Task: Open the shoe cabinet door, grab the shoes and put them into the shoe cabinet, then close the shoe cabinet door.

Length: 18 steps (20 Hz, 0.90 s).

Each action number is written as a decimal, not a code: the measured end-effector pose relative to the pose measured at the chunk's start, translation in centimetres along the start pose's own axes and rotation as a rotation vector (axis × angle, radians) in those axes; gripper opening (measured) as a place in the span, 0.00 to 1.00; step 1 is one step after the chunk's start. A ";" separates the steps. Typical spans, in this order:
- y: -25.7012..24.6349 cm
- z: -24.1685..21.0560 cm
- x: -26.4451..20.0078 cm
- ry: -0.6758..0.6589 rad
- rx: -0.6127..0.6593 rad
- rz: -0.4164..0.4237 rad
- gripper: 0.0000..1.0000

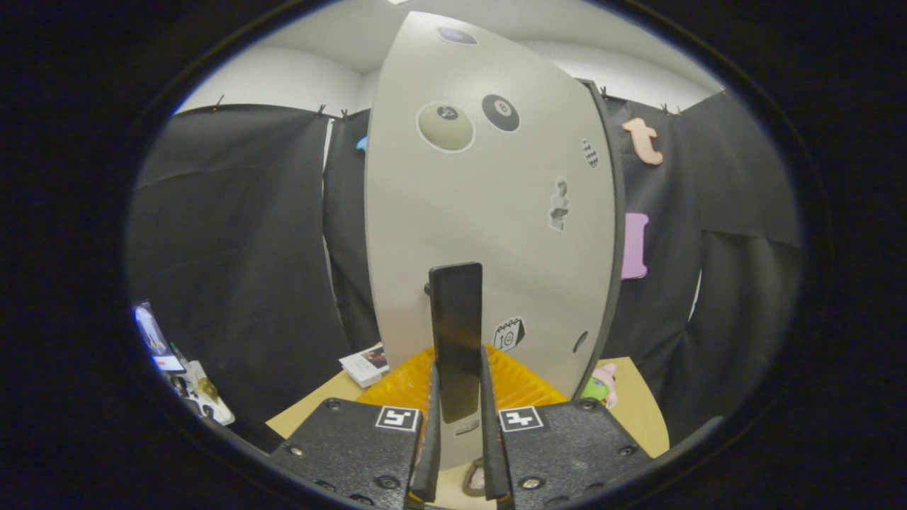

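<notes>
Jaws clamped on the cabinet door handle

The gripper (pixel 458 397) holds the dark upright handle (pixel 455 333) of the pale, sticker-dotted shoe cabinet door (pixel 489 212) from both sides, apparently to swing it; the door stands just ahead, over the table (pixel 641 407).

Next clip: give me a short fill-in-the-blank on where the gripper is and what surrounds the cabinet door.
1. The gripper has its two fingers on either side of the door's black ____.
2. The round sticker on the cabinet door showing the number 8 is coloured ____.
3. Below the door, just behind the handle, lies an orange ____.
4. Left of the mat, on the table, lies a small white ____.

Missing words: handle; black; mat; box
</notes>
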State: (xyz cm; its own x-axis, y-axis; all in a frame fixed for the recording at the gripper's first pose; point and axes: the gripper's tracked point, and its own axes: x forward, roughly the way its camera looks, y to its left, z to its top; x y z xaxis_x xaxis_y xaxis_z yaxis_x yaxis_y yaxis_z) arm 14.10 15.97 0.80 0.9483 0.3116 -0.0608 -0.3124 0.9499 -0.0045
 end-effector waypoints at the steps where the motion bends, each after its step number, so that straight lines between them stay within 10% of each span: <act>1: -0.9 -0.1 -1.2 -0.001 0.005 -0.014 0.27; 18: -14.6 -0.2 -7.3 0.042 0.001 -0.041 0.05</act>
State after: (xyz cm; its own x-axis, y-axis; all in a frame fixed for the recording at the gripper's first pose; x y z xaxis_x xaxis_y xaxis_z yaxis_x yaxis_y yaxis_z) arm 11.71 -0.16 1.13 0.9569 0.2717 -0.1025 -0.2737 0.9618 -0.0063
